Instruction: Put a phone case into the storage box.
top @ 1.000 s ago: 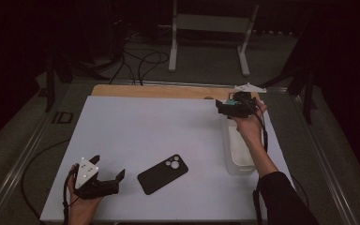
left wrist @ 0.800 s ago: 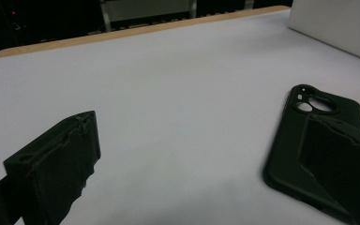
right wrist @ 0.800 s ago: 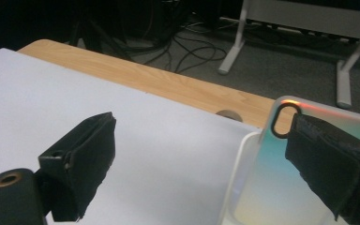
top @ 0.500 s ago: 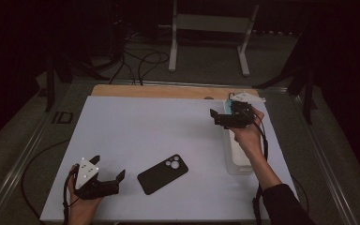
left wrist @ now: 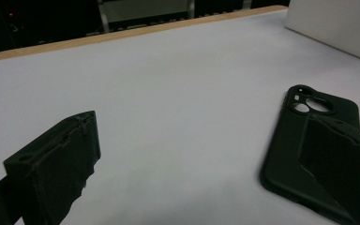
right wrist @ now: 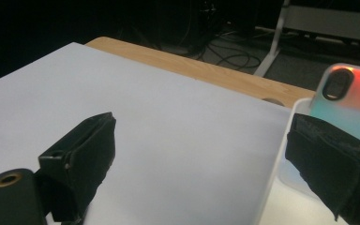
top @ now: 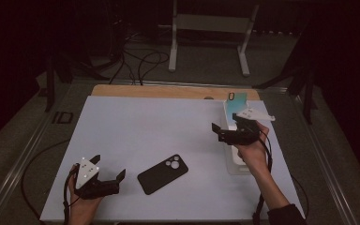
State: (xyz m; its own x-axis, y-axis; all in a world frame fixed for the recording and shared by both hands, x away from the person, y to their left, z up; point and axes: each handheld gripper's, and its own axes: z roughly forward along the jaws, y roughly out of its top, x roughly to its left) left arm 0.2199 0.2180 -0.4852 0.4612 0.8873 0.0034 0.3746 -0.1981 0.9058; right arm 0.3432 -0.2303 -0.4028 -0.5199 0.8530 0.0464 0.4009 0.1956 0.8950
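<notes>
With jaws spread, the right gripper [top: 221, 131] hangs beside the clear bin [top: 236, 166] holding an upright phone case [top: 236, 104], while the left gripper [top: 108, 169] (likewise spread) rests near the black phone case [top: 162, 173], seemingly ready to grasp it.

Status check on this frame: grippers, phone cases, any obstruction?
Left gripper open, beside black phone case. Right gripper open, empty, above clear bin holding a pastel case. Nothing in the way.

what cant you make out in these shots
- Black phone case: its near end is hidden behind the left gripper's jaw in the left gripper view.
- Clear bin: the right gripper and hand cover much of it in the high view.
- Colourful phone case: cut off by the right edge, lower part behind a jaw, in the right gripper view.
</notes>
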